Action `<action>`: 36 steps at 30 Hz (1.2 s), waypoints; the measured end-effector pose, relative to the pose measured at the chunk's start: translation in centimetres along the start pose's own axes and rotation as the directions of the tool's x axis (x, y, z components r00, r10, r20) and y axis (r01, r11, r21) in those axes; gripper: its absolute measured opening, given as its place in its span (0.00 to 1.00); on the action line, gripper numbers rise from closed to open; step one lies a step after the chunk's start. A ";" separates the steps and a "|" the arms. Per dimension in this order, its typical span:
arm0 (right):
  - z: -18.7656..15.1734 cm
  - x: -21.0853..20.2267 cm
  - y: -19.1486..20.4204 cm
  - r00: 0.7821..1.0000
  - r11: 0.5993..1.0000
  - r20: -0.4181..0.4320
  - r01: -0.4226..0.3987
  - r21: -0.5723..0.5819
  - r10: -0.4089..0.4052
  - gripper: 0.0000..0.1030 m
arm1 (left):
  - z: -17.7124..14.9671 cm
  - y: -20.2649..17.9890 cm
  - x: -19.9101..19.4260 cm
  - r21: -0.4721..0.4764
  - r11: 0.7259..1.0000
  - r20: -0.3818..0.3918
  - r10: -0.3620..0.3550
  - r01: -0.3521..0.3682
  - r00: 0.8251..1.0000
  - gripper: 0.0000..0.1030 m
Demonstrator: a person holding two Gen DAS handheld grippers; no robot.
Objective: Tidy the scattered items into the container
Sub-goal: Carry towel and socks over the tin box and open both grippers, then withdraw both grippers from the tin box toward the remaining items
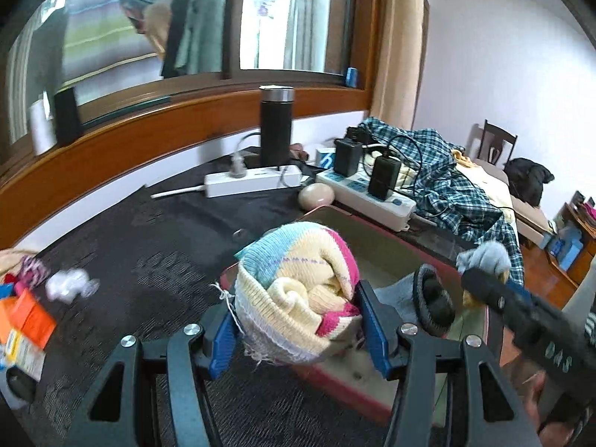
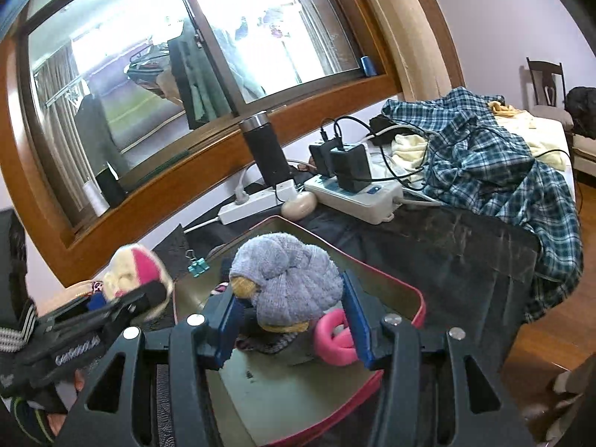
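My left gripper (image 1: 298,320) is shut on a rolled cream, pink and light-blue striped sock bundle (image 1: 298,290) and holds it above the near left rim of the pink-rimmed tin container (image 1: 376,219). My right gripper (image 2: 294,320) is shut on a rolled grey-blue sock bundle (image 2: 287,279) with a mustard tip, above the container's (image 2: 387,290) inside. A dark grey sock (image 1: 432,305) and a pink ring-shaped item (image 2: 335,339) lie in the container. The left gripper's bundle shows at the left of the right wrist view (image 2: 138,279).
On the dark tabletop lie a crumpled white item (image 1: 70,285), orange packets (image 1: 26,320), a teal binder clip (image 2: 197,265), two power strips (image 1: 253,182) (image 1: 372,193), a black flask (image 1: 275,130), a beige oval object (image 1: 316,195) and a plaid shirt (image 2: 503,171).
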State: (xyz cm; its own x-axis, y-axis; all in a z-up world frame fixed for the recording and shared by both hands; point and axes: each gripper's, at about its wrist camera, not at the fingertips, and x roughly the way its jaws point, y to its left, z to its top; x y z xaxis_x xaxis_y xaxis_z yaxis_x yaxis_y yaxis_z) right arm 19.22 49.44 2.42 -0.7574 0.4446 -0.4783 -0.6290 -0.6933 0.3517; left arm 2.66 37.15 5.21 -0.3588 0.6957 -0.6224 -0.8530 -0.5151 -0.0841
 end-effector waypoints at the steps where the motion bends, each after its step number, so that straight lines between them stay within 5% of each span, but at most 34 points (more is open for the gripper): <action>1: 0.0 0.1 -0.1 1.000 1.000 0.000 0.003 -0.001 -0.003 0.53 | 0.2 -0.3 0.4 0.005 1.000 -0.004 -0.010 0.010 1.000 0.58; 7: 0.1 0.4 -0.5 0.999 0.999 0.006 0.053 -0.006 -0.053 0.53 | 1.1 -0.7 2.7 0.003 0.999 -0.028 -0.050 0.050 0.998 0.61; 10: 0.1 1.0 -0.8 0.998 0.998 -0.019 0.062 -0.002 -0.062 0.55 | 1.2 -0.8 3.6 0.002 0.999 -0.038 -0.046 0.047 0.998 0.83; 15: -0.1 1.2 -0.9 0.999 0.999 -0.040 0.025 0.025 -0.024 0.66 | 1.1 -0.7 3.2 0.010 0.999 -0.029 -0.051 0.052 0.998 0.83; 36: -0.8 -1.2 4.2 0.998 0.993 -0.006 -0.068 -0.095 0.068 0.69 | -0.3 1.5 -0.8 -0.027 1.000 0.022 -0.001 0.002 1.000 0.83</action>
State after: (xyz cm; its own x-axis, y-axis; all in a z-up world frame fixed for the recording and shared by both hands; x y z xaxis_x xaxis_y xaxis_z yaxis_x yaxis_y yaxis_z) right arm 17.63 45.57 3.75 -0.7973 0.3929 -0.4581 -0.5563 -0.7729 0.3053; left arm 1.79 35.67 5.33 -0.3657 0.7072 -0.6051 -0.8431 -0.5271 -0.1065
